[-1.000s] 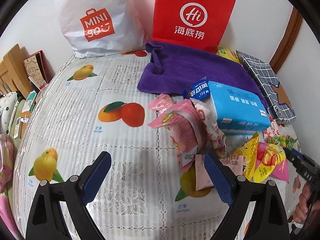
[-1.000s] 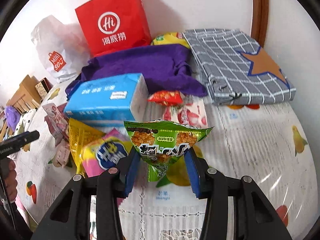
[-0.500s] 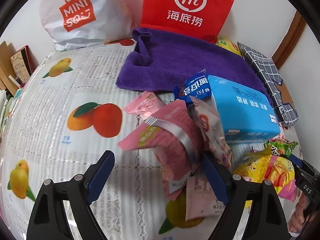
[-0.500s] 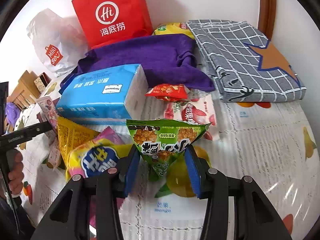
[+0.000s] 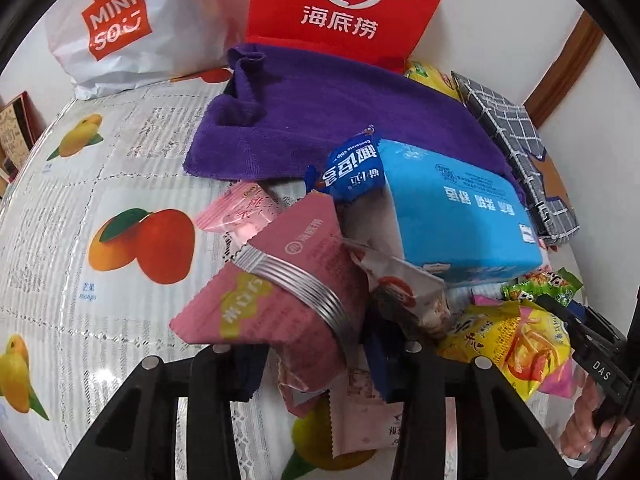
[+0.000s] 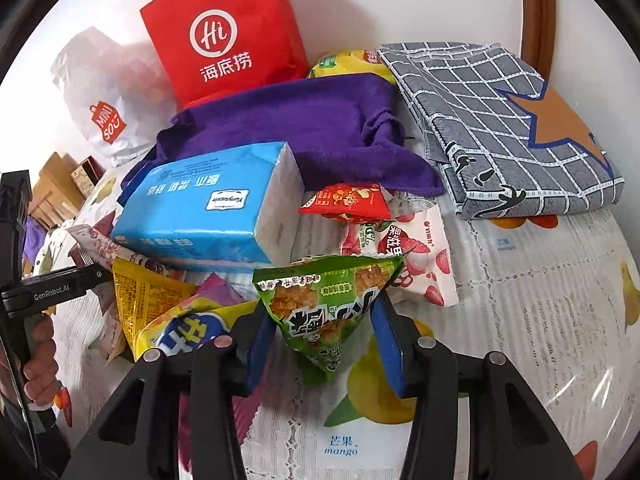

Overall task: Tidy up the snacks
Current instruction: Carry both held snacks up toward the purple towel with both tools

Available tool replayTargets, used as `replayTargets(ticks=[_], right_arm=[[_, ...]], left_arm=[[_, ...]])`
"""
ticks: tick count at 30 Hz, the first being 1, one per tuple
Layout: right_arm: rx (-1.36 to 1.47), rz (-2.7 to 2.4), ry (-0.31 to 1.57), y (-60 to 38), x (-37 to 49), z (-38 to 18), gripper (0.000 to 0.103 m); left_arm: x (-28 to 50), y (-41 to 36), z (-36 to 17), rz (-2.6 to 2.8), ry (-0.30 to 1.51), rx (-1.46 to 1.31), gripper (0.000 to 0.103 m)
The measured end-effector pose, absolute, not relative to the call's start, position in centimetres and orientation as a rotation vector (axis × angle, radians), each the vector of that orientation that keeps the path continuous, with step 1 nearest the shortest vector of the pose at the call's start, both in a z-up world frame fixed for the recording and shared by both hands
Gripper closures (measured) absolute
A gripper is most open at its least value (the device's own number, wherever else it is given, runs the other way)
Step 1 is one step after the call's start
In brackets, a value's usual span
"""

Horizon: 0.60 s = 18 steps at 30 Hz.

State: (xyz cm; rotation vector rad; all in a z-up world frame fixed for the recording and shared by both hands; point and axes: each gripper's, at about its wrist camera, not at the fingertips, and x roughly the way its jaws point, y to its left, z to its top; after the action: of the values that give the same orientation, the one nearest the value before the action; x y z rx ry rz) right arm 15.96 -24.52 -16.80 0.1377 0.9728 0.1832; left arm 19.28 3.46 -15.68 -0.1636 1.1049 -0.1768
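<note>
L gripper [image 5: 316, 364], jaws just closing, clamps a pink foil snack packet w/ silver crimped seam [image 5: 280, 304] at front of the snack pile. R gripper [image 6: 324, 344] pinches a green triangular crisp packet [image 6: 328, 304] above the fruit-print tablecloth [image 6: 540, 320]. Behind: light-blue tissue pack [image 6: 208, 208], then purple towel [image 6: 304, 128], red paper bag [image 6: 228, 40].

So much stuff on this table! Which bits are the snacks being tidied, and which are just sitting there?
Snacks for the job:
pink packet between the left gripper fingers
green packet in the right gripper
yellow packet
red packet

Just lying about:
blue tissue pack
purple towel
checked cloth
red bag
</note>
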Motion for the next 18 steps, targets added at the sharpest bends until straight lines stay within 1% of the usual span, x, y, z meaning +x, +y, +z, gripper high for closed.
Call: replayTargets(ticks=[10, 12, 18], right_arm=[[0.138, 0.147, 0.897, -25.2, 14.2, -13.1, 0.057], [0.137, 0.136, 0.888, -25.3, 13.9, -12.4, 0.06], [0.118, 0.128, 0.873, -25.0, 13.1, -10.7, 0.06]], left_arm=[[16.7, 5.1, -11.9, -0.149, 1.036, -0.148, 0.064], [16.2, 5.3, -11.0, -0.153, 1.022, -0.149, 0.064], [14.8, 5.1, -8.8, -0.161, 0.973, -0.148, 0.064]])
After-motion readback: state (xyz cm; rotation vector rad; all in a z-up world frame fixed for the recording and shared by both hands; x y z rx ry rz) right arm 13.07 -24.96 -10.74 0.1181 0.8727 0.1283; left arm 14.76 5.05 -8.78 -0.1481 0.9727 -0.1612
